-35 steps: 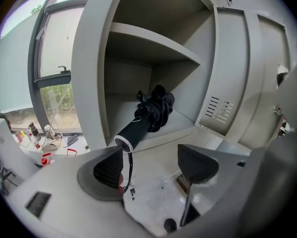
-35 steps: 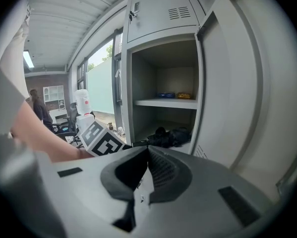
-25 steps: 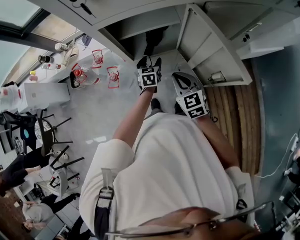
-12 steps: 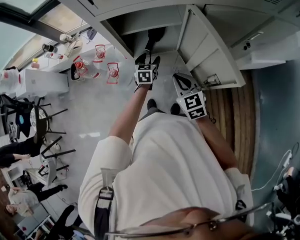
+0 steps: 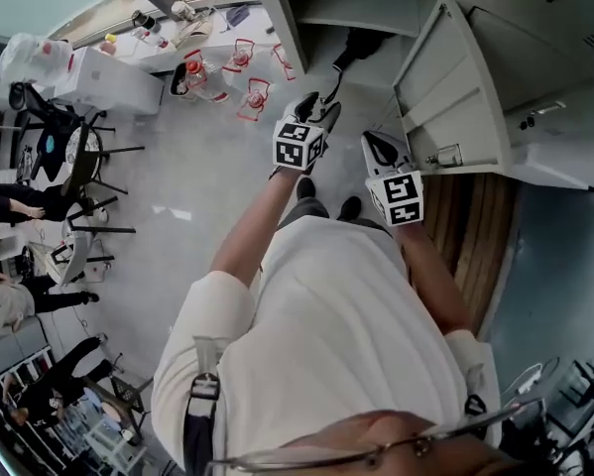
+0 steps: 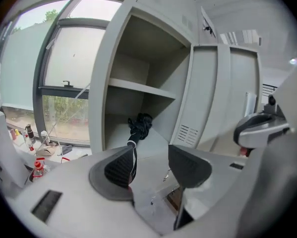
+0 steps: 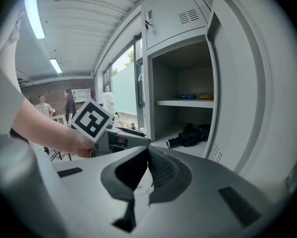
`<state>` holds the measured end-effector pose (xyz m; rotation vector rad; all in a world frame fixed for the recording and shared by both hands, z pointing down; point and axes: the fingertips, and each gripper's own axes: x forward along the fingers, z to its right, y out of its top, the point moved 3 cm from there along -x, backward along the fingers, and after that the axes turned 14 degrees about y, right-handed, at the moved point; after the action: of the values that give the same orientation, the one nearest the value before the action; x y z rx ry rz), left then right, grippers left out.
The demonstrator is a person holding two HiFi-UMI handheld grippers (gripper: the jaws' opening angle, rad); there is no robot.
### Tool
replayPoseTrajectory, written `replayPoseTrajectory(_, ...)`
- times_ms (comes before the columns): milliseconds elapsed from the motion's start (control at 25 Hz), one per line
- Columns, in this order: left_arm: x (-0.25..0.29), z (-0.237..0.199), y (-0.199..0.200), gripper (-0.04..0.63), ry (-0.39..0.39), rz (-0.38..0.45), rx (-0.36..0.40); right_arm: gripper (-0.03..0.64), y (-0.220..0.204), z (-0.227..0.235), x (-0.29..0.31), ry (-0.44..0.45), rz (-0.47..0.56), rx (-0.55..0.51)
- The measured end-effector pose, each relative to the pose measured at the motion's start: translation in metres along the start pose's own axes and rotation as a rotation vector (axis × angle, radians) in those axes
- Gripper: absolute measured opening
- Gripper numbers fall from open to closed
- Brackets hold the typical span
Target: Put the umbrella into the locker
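White shirt cloth (image 5: 336, 335) is seen nearest in the head view, and two forearms are stretched from it toward 12 o'clock. The left gripper (image 5: 318, 107) is held just ahead of the right gripper (image 5: 379, 149), each topped by a marker cube. In the left gripper view the jaws are seen apart and closing, and nothing is pressed between the pads (image 6: 119, 168). In the right gripper view the jaws are brought together at their tips and nothing is gripped. Beyond both, the grey locker (image 5: 285, 13) is open, and the black folded umbrella (image 5: 354, 48) is laid on the floor of its lower compartment, beneath the shelf (image 7: 185, 103), apart from both grippers. Its long axis is run from the opening toward the back. The handle end is pointed outward, at about 7 o'clock in the head view and 8 o'clock in the right gripper view, and the bundled canopy is set deeper in. The door (image 5: 455, 87) is swung wide at 2 o'clock of the right gripper, beside the opening. Blue and yellow things (image 7: 194, 96) are kept on the shelf above. Farther off, red-framed items (image 5: 247, 82) are stood on the pale floor at 10 o'clock, with a white table (image 5: 108, 67), chairs (image 5: 88, 157) and people (image 5: 9, 201) toward 9 o'clock.
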<state>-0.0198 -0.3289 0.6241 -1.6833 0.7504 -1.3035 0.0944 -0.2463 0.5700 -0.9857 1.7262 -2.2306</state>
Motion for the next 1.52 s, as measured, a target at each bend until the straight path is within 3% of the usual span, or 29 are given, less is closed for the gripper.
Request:
replayPoseTrajectory(160, -0.046, -0.007, 0.003, 0.214, 0.033, 0.047, -0.016, 0.006, 0.004, -0.018, 0.008, 0.037, 0.026, -0.007)
replayPoseTrajectory(320, -0.087, -0.015, 0.006, 0.142, 0.052, 0.090, -0.025, 0.006, 0.012, -0.038, 0.009, 0.035, 0.055, -0.016)
replayPoseTrajectory(840, -0.197, -0.033, 0.010, 0.024, 0.037, 0.186, -0.028, 0.006, 0.011, -0.101, -0.018, -0.091, 0.097, 0.037)
replayPoseTrajectory(1160, -0.241, -0.046, -0.013, 0.005, 0.011, 0.169, -0.047, 0.006, 0.013, -0.150, -0.031, -0.127, 0.100, 0.010)
replayPoseTrajectory(1520, -0.267, -0.036, -0.016, 0.005, -0.050, 0.169, -0.047, 0.006, 0.017, -0.170, -0.047, -0.131, 0.120, 0.000)
